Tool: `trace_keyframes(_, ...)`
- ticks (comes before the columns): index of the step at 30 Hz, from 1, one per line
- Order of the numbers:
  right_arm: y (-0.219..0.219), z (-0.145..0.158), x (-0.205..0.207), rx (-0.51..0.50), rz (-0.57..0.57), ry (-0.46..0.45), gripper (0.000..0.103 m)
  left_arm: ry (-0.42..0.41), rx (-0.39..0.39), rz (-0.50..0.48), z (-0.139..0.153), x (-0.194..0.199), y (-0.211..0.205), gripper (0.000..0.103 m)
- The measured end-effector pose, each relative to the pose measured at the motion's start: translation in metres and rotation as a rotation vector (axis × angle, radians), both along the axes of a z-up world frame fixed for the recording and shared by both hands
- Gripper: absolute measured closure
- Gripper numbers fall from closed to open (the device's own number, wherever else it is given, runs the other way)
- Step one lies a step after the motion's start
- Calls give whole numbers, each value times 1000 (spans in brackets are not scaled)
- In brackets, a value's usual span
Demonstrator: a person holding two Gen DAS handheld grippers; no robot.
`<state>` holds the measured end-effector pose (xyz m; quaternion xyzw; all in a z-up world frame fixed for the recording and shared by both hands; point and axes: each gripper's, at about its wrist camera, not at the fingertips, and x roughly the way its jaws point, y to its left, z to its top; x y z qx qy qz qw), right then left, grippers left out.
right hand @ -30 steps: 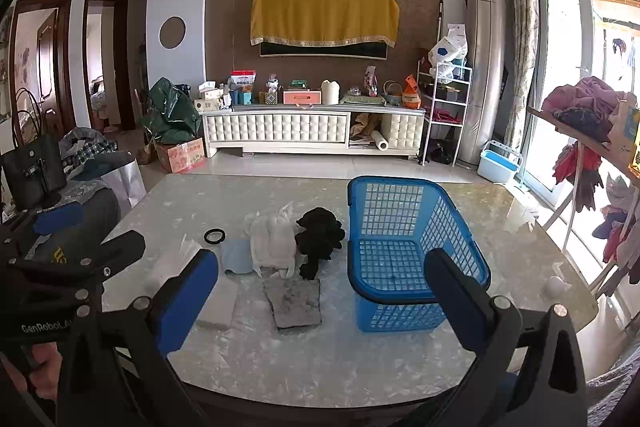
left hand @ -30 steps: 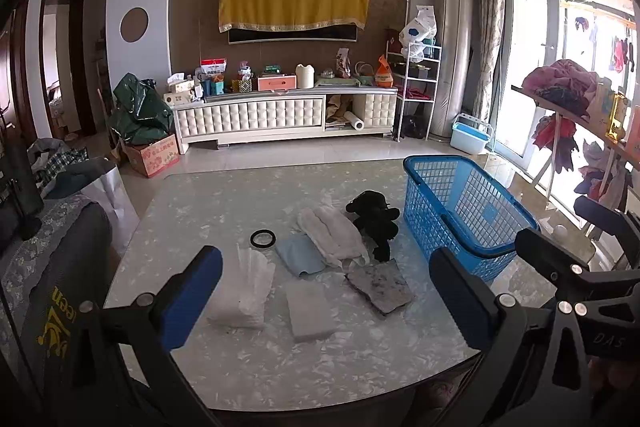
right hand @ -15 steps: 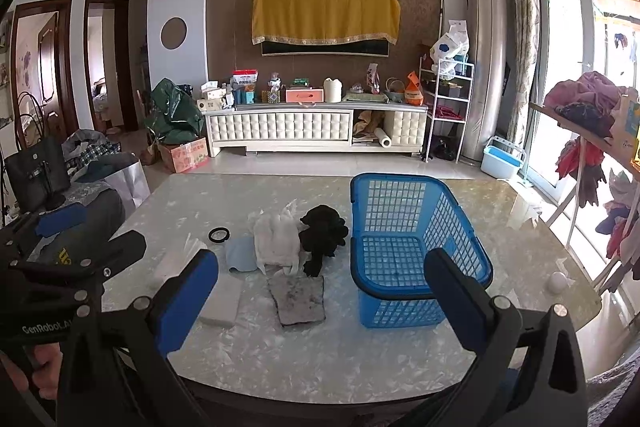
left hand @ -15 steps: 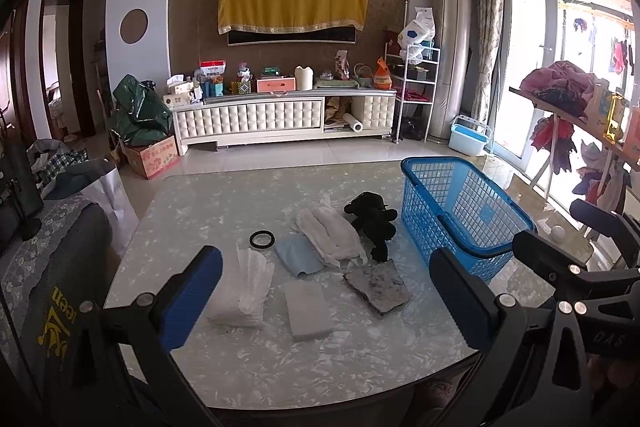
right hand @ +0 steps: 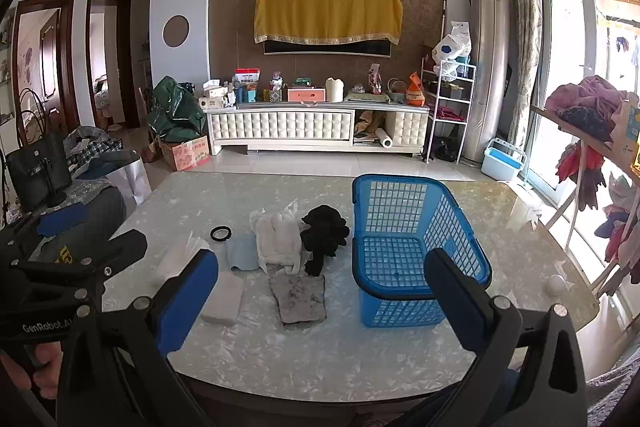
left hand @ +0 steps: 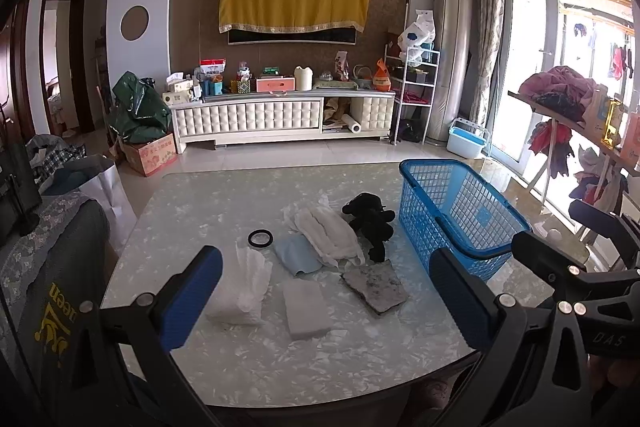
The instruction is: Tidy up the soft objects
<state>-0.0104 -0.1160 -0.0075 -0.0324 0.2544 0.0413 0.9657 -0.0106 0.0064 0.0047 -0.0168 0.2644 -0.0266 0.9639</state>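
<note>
Left wrist view: both grippers' fingers wide, empty — soft items grouped beside blue basket (left hand: 460,215), ready for sorting.

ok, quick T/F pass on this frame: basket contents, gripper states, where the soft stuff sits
1. The blue basket is empty. True.
2. The left gripper is shut on the white sponge. False: its fingers stand wide apart and hold nothing; the white sponge lies on the table.
3. The right gripper is open. True.
4. The black soft item is inside the basket. False: it lies on the table just left of the basket, beside the white cloth.
5. A black ring lies on the table at the left end of the group. True.
</note>
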Motion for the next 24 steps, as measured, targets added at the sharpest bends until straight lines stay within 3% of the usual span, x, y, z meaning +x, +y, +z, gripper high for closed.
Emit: trace_keyframes(24,7,1,-5,-14,-2,0,0,-4,6,-7,3,-4,2,0)
